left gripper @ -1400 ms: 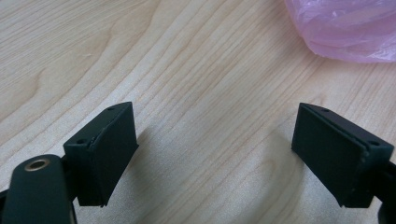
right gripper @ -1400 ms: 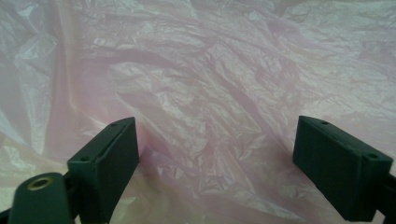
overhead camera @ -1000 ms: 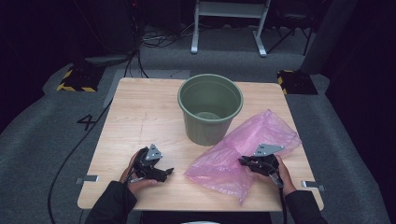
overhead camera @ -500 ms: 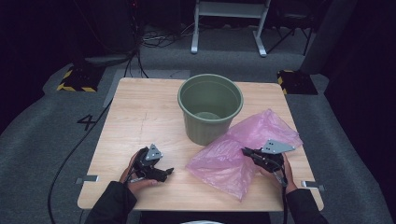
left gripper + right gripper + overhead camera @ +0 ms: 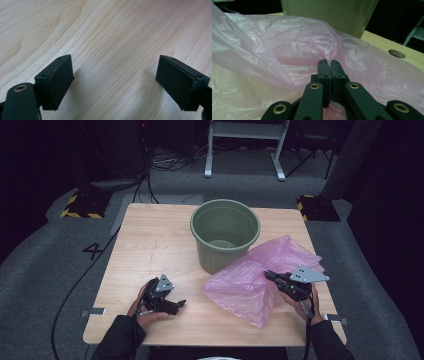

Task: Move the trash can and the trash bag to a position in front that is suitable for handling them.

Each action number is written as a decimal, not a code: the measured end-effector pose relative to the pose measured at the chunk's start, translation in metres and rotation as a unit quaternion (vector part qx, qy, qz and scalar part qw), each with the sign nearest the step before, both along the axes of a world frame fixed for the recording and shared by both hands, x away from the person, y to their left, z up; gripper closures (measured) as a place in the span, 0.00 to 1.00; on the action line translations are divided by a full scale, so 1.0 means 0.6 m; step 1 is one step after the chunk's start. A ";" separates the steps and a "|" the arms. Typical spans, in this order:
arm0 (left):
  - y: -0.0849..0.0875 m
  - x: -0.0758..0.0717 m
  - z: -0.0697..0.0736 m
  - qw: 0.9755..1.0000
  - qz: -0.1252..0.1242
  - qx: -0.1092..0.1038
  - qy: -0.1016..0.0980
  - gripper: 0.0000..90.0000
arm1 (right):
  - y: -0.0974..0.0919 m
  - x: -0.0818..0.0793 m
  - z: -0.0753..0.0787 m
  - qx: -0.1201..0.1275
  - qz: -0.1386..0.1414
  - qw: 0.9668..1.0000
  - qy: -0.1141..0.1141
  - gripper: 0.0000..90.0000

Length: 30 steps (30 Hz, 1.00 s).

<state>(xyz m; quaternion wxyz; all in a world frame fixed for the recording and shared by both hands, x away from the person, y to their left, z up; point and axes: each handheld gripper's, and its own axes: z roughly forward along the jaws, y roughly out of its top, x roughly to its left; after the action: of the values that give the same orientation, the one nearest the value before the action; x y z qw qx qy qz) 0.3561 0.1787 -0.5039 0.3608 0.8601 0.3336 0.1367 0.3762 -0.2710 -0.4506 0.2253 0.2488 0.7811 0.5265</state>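
Pink plastic bag [image 5: 250,282] is clamped in the right gripper [image 5: 270,275] fingers (beside the green bucket [image 5: 225,235]); left gripper [image 5: 181,304] fingers apart over the worktop [image 5: 150,245].

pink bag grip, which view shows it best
The right gripper view: the right gripper has its jaws shut on a fold of the pink bag. The high view shows the bag's spread beside the green bucket.
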 end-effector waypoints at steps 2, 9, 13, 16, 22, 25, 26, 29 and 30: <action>0.000 0.000 0.000 1.000 0.001 -0.001 0.000 0.16 | -0.003 0.000 0.002 0.003 0.000 1.000 -0.004 0.99; 0.000 0.000 0.000 1.000 0.001 -0.001 0.000 0.16 | -0.011 -0.003 0.013 0.012 -0.008 1.000 -0.021 0.99; 0.000 0.000 0.000 1.000 0.001 -0.001 0.000 0.16 | -0.011 -0.006 0.017 0.016 -0.004 0.999 -0.029 0.99; 0.000 0.000 0.000 1.000 0.001 -0.001 0.001 0.16 | -0.011 -0.008 0.021 0.017 -0.003 0.999 -0.034 0.99; 0.000 0.000 0.000 1.000 0.001 -0.001 0.000 0.16 | -0.008 -0.010 0.030 0.023 -0.004 0.999 -0.043 0.99; 0.000 0.001 0.000 1.000 -0.003 -0.003 0.002 0.16 | -0.008 -0.011 0.028 0.022 -0.007 0.999 -0.044 0.99; 0.000 0.001 0.000 1.000 -0.003 -0.003 0.002 0.16 | -0.008 -0.011 0.028 0.022 -0.007 0.999 -0.044 0.99; -0.001 0.004 0.000 1.000 -0.006 -0.003 0.001 0.16 | -0.011 -0.012 0.028 0.024 -0.009 0.999 -0.043 0.99; -0.001 0.004 0.000 1.000 -0.006 -0.002 0.001 0.16 | -0.014 -0.015 0.032 0.025 -0.011 0.999 -0.046 0.99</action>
<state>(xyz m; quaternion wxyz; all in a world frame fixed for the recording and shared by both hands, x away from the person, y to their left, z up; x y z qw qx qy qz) 0.3583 0.1779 -0.5040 0.3632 0.8616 0.3287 0.1333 0.3671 -0.2791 -0.4316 0.2605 0.2390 0.7538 0.5539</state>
